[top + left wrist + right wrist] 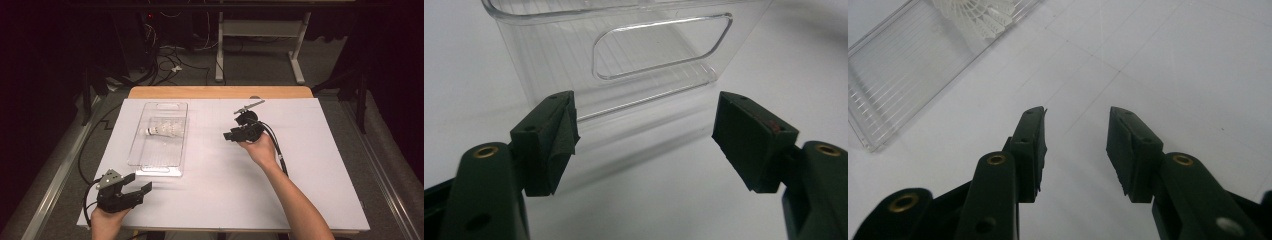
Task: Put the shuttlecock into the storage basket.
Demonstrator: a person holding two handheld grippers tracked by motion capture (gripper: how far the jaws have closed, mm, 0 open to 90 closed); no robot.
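A white shuttlecock (pixel 163 130) lies inside a clear plastic bin (pixel 145 155) on the left half of the white table sheet; its feathers (pixel 979 15) show at the top of the right gripper view. My left gripper (pixel 140 183) rests near the table's front left corner, just short of the bin's near end wall (pixel 549 55), jaws open and empty. My right gripper (pixel 227 135) hovers right of the bin near the table's middle, pointing left toward it, jaws open with nothing between them (pixel 1076 140).
The white sheet (pixel 320 165) covers a wooden table whose far edge (pixel 220 92) shows. Cables trail from both grippers. Beyond the table stand a white frame's legs (pixel 297 65) and loose cables on the floor.
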